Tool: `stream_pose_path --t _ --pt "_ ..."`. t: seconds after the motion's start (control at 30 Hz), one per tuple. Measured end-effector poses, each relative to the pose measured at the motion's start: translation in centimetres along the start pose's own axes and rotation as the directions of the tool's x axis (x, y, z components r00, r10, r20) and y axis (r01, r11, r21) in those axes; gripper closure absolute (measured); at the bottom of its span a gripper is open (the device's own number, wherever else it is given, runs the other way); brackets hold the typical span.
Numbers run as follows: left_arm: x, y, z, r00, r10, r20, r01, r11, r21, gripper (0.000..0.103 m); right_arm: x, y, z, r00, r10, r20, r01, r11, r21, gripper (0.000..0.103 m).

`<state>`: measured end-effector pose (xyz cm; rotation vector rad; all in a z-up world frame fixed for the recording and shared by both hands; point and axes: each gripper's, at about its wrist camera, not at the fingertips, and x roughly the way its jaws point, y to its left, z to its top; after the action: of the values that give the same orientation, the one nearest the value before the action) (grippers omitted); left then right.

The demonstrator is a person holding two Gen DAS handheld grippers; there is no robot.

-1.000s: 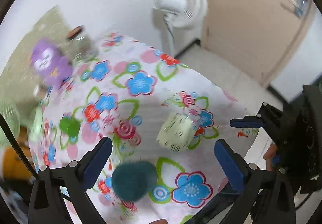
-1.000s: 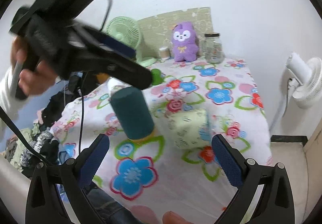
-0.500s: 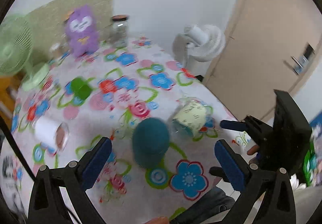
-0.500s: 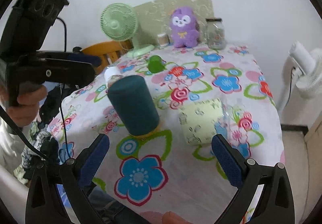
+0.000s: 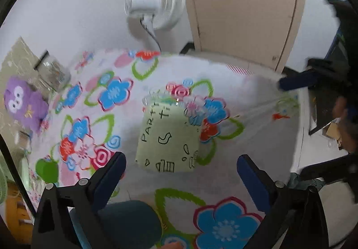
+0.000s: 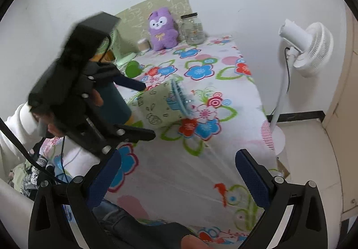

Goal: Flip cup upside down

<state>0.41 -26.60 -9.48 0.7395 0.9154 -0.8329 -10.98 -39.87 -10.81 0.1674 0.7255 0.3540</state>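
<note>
Cup (image 5: 167, 137) is the pale green one w/ doodles, lying on its side on the floral cloth (image 5: 235, 92), clear rim pointing away from the left gripper (image 5: 180, 173). Left jaws wide open, lined up either side of the cup's base, not touching it afaict. Teal cup (image 5: 125, 222) sits right below them. Right gripper (image 6: 177, 170) open too, holding nothing, well back near the table edge.

Two black plastic tongs, left tongs (image 5: 181, 176) and right tongs (image 6: 177, 174), each with dark blue ribbed pads (image 6: 251, 174), silver screws and a black cable; a bare-skinned hand (image 6: 48, 125) wears a white sleeve (image 6: 12, 130).
</note>
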Motion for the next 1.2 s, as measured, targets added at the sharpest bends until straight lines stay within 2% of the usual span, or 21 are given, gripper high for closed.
stream_pose_path --t 0.13,0.17,0.3,0.43,0.5,0.57,0.67,0.73,0.77,0.87,0.9,0.97,1.0,1.1,1.17,1.2 --pt "1.7 0.9 0.5 0.998 -0.017 -0.057 0.015 0.999 -0.036 0.018 0.2 -0.2 -0.1 1.000 0.020 0.006 -0.020 1.000 0.003 0.001" --pt "2.0 1.1 0.5 0.997 -0.018 -0.076 0.014 0.999 -0.045 0.024 0.3 -0.2 -0.1 1.000 0.026 0.009 -0.026 1.000 0.003 0.001" --pt "2.5 1.0 0.6 0.993 -0.009 -0.117 0.005 0.999 -0.034 0.038 0.4 -0.1 0.0 0.999 0.042 0.016 -0.042 0.999 -0.003 0.001" --pt "2.4 0.6 0.7 0.988 0.000 -0.155 -0.003 1.000 -0.019 0.044 0.7 0.2 0.3 0.998 0.065 0.023 -0.064 0.998 -0.016 0.001" --pt "2.2 0.7 0.8 0.984 -0.020 -0.179 0.014 0.999 -0.031 0.045 0.7 0.4 0.4 0.997 0.077 0.023 -0.076 0.997 -0.024 0.001" --pt "1.8 0.9 1.2 0.974 -0.051 -0.220 0.044 0.998 -0.036 0.045 0.8 0.7 0.5 0.995 0.094 0.026 -0.093 0.995 -0.041 0.001" --pt "1.0 0.9 2.1 0.957 -0.042 -0.287 0.046 0.999 0.007 0.045 0.8 1.2 0.5 0.992 0.117 0.038 -0.114 0.991 -0.070 0.001" --pt "0.6 1.1 3.0 0.930 -0.041 -0.367 0.055 0.998 0.029 0.045 0.8 1.4 0.4 0.989 0.143 0.049 -0.138 0.987 -0.084 0.001" --pt "0.6 1.3 3.4 0.909 -0.045 -0.414 0.063 0.998 0.029 0.045 0.8 1.4 0.4 0.987 0.154 0.053 -0.149 0.985 -0.089 0.001" --pt "1.3 2.4 4.6 0.817 -0.074 -0.572 0.080 0.997 -0.014 0.045 0.8 1.7 0.2 0.980 0.189 0.066 -0.181 0.978 -0.106 0.001" --pt "1.6 2.7 5.0 0.781 -0.069 -0.621 0.075 0.997 -0.017 0.045 0.8 1.7 0.1 0.978 0.196 0.069 -0.188 0.976 -0.110 0.001" --pt "2.2 2.9 5.7 0.726 -0.051 -0.686 0.062 0.998 -0.009 0.045 0.9 1.8 0.0 0.974 0.212 0.078 -0.202 0.972 -0.118 0.001" --pt "2.7 2.8 6.1 0.683 -0.048 -0.729 0.065 0.998 -0.005 0.045 0.9 1.8 -0.1 0.972 0.220 0.079 -0.210 0.970 -0.120 0.001" --pt "3.8 1.9 6.8 0.572 -0.036 -0.820 0.087 0.996 0.017 0.045 1.0 1.7 -0.3 0.965 0.248 0.083 -0.237 0.964 -0.123 0.001" --pt "4.7 0.8 7.3 0.505 0.012 -0.863 0.097 0.993 0.070 0.045 1.0 1.7 -0.5 0.961 0.263 0.086 -0.251 0.959 -0.133 0.001" --pt "5.3 0.1 7.5 0.461 0.048 -0.886 0.102 0.989 0.106 0.044 1.0 1.8 -0.7 0.959 0.268 0.088 -0.255 0.957 -0.137 0.001"
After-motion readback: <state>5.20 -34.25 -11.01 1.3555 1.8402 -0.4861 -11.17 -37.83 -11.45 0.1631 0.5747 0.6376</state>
